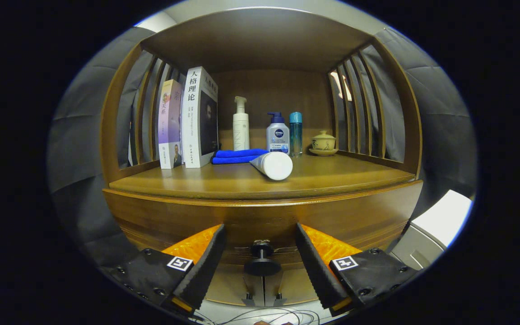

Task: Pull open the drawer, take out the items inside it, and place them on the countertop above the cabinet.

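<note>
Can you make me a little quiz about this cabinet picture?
1. True or false: the gripper fingers are squeezing the drawer knob.
2. What lies on its side on the countertop? A) white tube B) teacup C) book
3. Fill in: the folded ___ cloth sits behind the tube.

Key: 1. False, the fingers stand open either side of it. 2. A. 3. blue.
</note>
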`<state>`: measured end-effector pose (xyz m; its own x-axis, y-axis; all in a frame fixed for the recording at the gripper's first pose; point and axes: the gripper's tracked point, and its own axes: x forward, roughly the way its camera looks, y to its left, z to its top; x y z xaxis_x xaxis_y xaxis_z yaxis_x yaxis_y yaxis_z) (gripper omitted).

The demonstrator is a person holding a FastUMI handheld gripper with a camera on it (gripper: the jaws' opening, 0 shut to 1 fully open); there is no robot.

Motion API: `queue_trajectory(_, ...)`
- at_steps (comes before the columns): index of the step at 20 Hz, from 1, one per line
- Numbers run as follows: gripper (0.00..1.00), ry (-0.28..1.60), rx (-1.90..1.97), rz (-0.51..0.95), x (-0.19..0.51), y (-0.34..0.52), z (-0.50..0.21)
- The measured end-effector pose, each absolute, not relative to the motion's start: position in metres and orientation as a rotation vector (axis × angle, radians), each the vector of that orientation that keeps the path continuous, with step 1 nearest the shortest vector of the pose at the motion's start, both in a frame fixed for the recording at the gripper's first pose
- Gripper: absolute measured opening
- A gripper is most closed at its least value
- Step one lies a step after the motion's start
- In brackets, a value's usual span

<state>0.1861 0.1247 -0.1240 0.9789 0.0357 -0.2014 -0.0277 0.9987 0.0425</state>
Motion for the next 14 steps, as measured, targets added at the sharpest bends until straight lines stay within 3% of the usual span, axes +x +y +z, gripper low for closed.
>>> queue_trajectory(9, 0.96, 0.194, -0.004, 0.008, 0.182, 0.112, -0.123)
queue_trajectory(14, 0.96, 0.063, -0.001, -0.024, 0.129, 0.072, -0.072)
